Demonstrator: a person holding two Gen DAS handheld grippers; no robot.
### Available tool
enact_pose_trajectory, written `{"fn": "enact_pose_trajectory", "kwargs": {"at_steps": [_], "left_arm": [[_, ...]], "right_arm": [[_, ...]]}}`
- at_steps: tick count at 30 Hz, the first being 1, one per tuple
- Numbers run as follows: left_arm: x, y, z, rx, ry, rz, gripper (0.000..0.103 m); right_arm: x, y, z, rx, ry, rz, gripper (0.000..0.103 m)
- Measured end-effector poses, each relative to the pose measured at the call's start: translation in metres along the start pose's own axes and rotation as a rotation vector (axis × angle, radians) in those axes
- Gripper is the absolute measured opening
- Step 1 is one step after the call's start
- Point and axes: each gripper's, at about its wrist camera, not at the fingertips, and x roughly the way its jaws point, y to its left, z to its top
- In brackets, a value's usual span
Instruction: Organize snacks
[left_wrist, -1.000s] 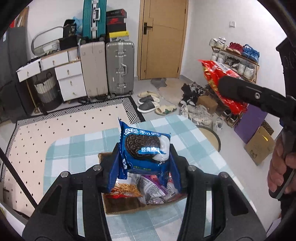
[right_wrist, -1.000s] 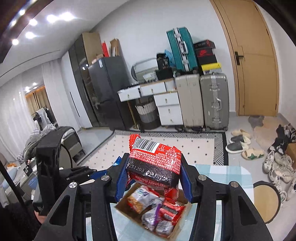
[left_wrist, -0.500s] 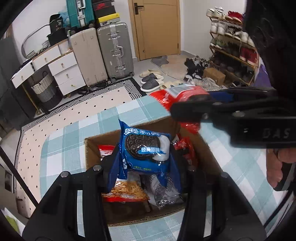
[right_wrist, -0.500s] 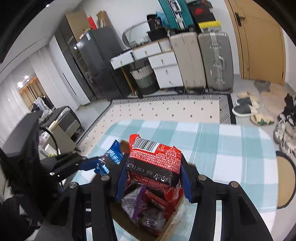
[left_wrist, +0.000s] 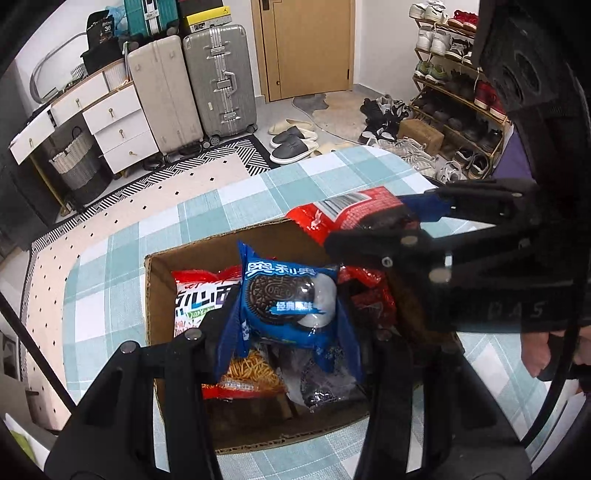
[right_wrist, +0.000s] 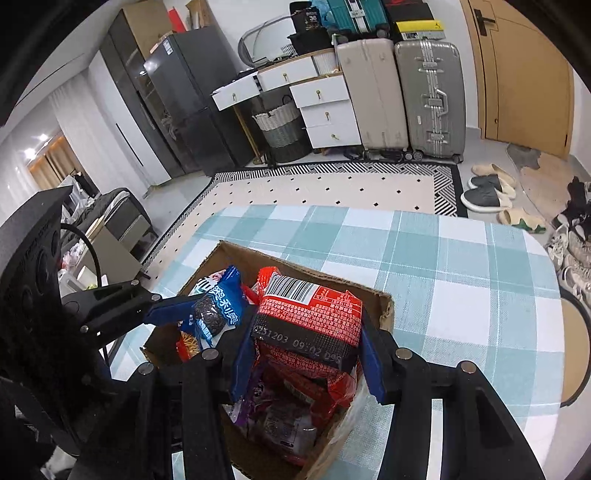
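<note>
My left gripper (left_wrist: 290, 314) is shut on a blue Oreo packet (left_wrist: 291, 295) and holds it just above the open cardboard box (left_wrist: 159, 295). The right gripper (right_wrist: 306, 343) is shut on a red snack bag with a barcode (right_wrist: 314, 314), low over the same box (right_wrist: 384, 306). In the left wrist view the red bag (left_wrist: 347, 214) hangs over the box's far right corner. The right wrist view shows the Oreo packet (right_wrist: 218, 306) over the box's left side. Inside lie a red and white bag (left_wrist: 199, 295), a noodle-stick packet (left_wrist: 247, 373) and purple and silver packets (right_wrist: 280, 417).
The box sits on a table with a teal checked cloth (right_wrist: 424, 258). Beyond it are a dotted rug (left_wrist: 147, 199), suitcases (left_wrist: 218, 81), white drawers (left_wrist: 118, 125), a door (left_wrist: 306, 44), slippers (left_wrist: 291, 147) and a shoe rack (left_wrist: 454, 74). A person's hand (left_wrist: 539, 350) grips the right tool.
Both grippers have come down with their packets from high above the table to just over the box, and they have drawn closer together. Neither grip has altered.
</note>
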Motion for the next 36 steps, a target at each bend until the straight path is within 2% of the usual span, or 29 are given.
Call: {"fn": "enact_pose_trajectory", "kwargs": {"at_steps": [3, 6, 9, 12, 19, 22, 29, 36], "left_arm": [[-0.001, 0.001, 0.002, -0.004, 0.004, 0.012, 0.046], [-0.006, 0.001, 0.002, -0.011, 0.018, 0.008, 0.052], [-0.011, 0.000, -0.002, -0.002, 0.032, 0.015, 0.075], [-0.026, 0.000, -0.005, -0.006, -0.008, 0.020, 0.079], [-0.061, -0.003, -0.015, -0.012, -0.038, 0.052, 0.080], [-0.082, -0.003, -0.021, -0.028, -0.066, 0.062, 0.080], [-0.139, 0.003, -0.037, -0.114, -0.167, 0.092, 0.080], [-0.207, 0.001, -0.062, -0.162, -0.288, 0.146, 0.083]], "right_arm": [[0.002, 0.001, 0.001, 0.001, 0.002, -0.003, 0.050], [-0.003, 0.003, 0.002, -0.004, -0.004, -0.001, 0.058], [-0.013, 0.008, 0.001, -0.026, -0.035, -0.028, 0.066], [-0.023, 0.010, -0.001, -0.015, -0.047, -0.013, 0.066], [-0.060, 0.021, -0.010, -0.014, -0.098, -0.001, 0.067], [-0.081, 0.028, -0.014, -0.019, -0.130, -0.008, 0.072], [-0.137, 0.050, -0.032, -0.049, -0.220, -0.023, 0.084], [-0.187, 0.079, -0.059, -0.101, -0.311, -0.019, 0.089]]}}
